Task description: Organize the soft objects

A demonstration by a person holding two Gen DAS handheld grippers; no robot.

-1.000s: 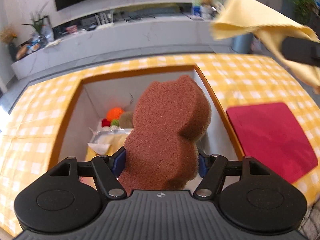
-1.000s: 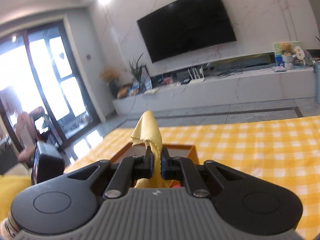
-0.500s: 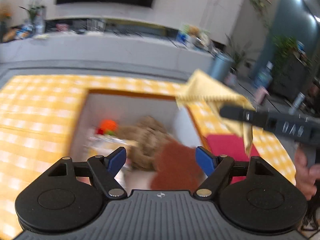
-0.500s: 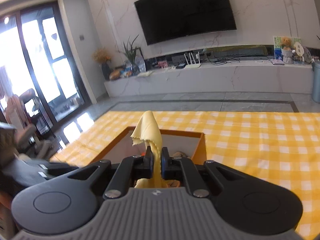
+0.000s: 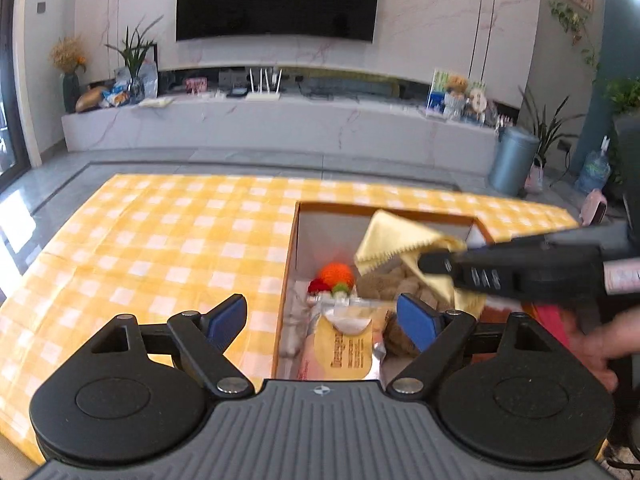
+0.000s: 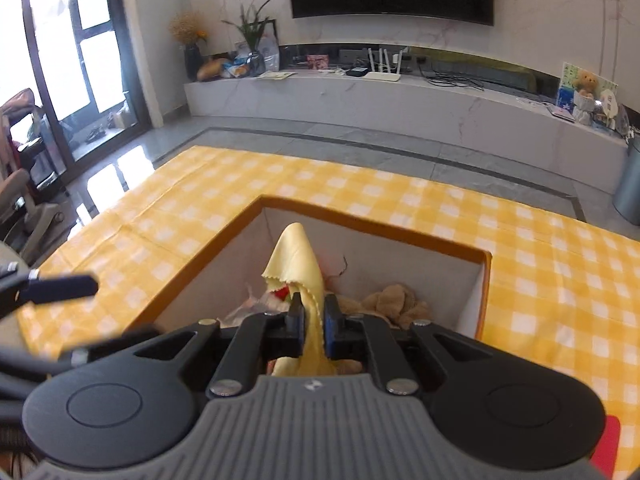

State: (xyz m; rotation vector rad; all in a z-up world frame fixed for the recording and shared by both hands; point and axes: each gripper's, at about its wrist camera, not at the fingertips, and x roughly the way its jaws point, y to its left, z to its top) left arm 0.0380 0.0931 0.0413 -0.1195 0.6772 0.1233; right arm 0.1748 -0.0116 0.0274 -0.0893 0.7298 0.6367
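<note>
An orange-rimmed storage box (image 5: 289, 240) stands on the yellow checked tablecloth (image 5: 160, 240); it also shows in the right wrist view (image 6: 360, 224). Inside lie an orange knitted ball (image 5: 336, 274), a brown plush toy (image 6: 394, 300) and a foil packet (image 5: 348, 344). My left gripper (image 5: 322, 320) is open and empty over the box's near left edge. My right gripper (image 6: 313, 314) is shut on a yellow cloth (image 6: 298, 264) and holds it above the box; the cloth also shows in the left wrist view (image 5: 404, 240).
A red mat (image 6: 606, 440) lies on the table right of the box. A white TV bench (image 5: 280, 124) with clutter stands behind the table. A grey bin (image 5: 512, 160) stands at the back right.
My left gripper opened and let the brown sponge drop into the box, then drew back to the left. My right gripper moved the yellow cloth down over the box.
</note>
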